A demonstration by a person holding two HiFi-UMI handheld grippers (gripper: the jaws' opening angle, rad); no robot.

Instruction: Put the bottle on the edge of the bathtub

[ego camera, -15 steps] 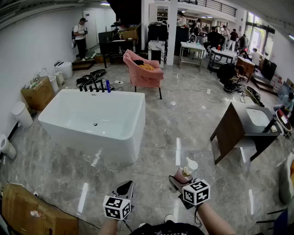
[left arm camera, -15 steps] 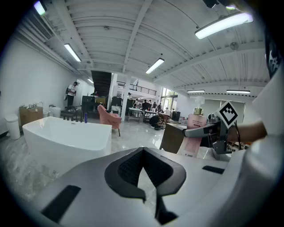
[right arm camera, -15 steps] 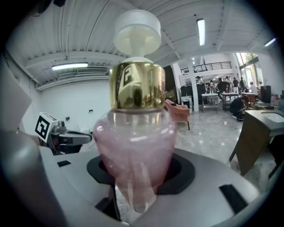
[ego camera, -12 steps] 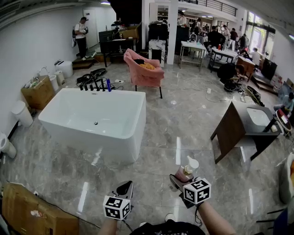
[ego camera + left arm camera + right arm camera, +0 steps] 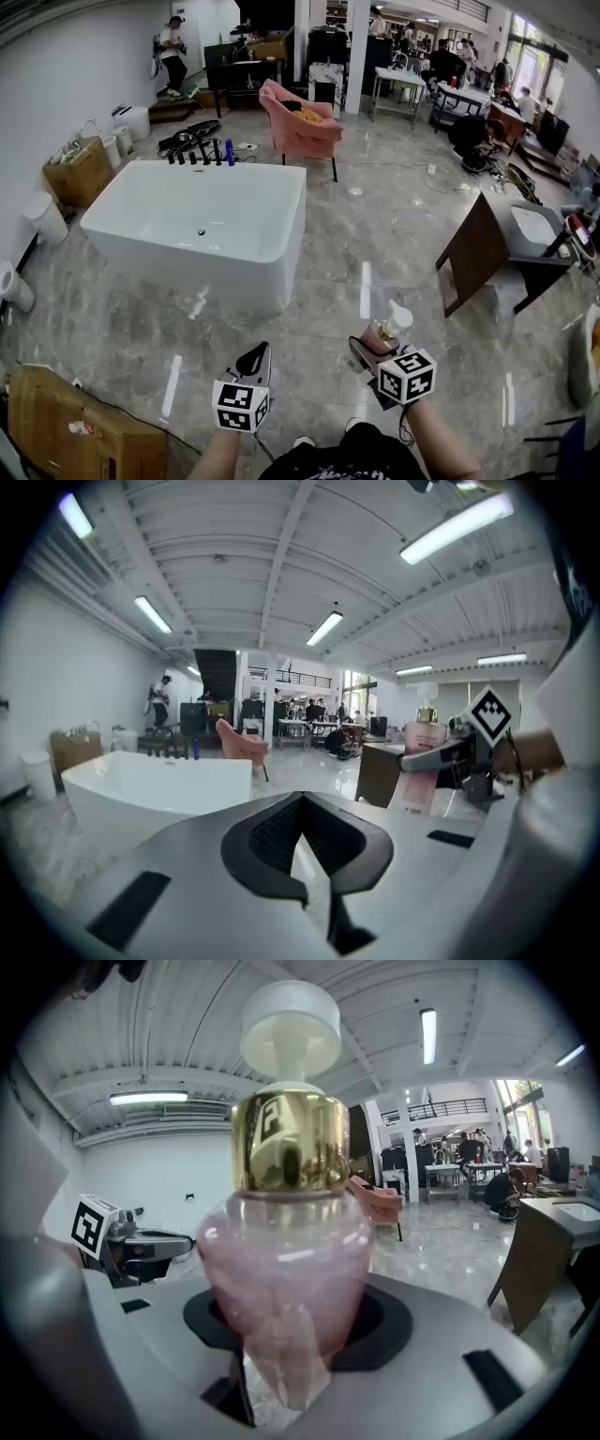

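Bottle (image 5: pixel 283 1274) — gripped (right tongs (image 5: pixel 369 350)).

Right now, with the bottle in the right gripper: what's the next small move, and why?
Probably carry the pink pump bottle forward and left toward the white bathtub. The right gripper is closed on the bottle's body and holds it upright, but the tub stands well ahead across the tiled floor, so its rim looks out of reach for setting it down. The left gripper is shut and empty.
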